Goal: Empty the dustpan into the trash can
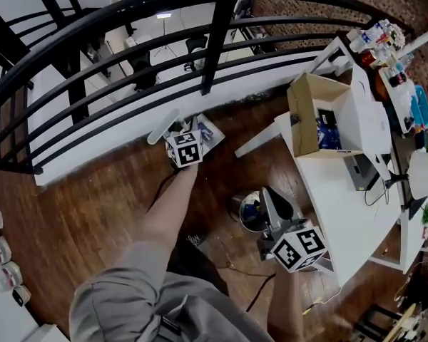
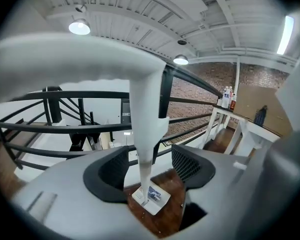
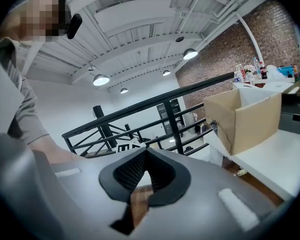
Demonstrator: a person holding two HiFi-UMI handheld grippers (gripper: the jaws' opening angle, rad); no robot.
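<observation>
Left gripper [image 1: 185, 137] [image 2: 151, 159]: jaws apart, straddling the upright white stem of the dustpan [image 2: 146, 134]. There's a gap on both sides of the stem, and I can't confirm whether either pad touches it. The dustpan's pan end rests on the wood floor [image 1: 93, 205] right below the jaws. The black railing [image 1: 128, 20] and its white base are tight at 12 o'clock. The floor is open from 7 to 9 o'clock.

Barcode label [image 2: 154, 195] on the pan, too small to read the print.

Trash can [image 1: 246, 209]: round, metallic, on the floor at 5 o'clock from the left gripper, well apart from the dustpan. The floor strip between the two is bare.

Right gripper [image 1: 269, 199] [image 3: 147, 153]: jaws closed tip to tip, nothing in them. It's just beside the trash can's rim, on the can's 3 o'clock side.

White table [image 1: 342, 205]: its edge runs close on the can's 3 o'clock side, so there's little room there. An open cardboard box [image 1: 307, 120] [image 3: 245, 119] sits on the table at 1 o'clock from the right gripper. No readable writing on it.
</observation>
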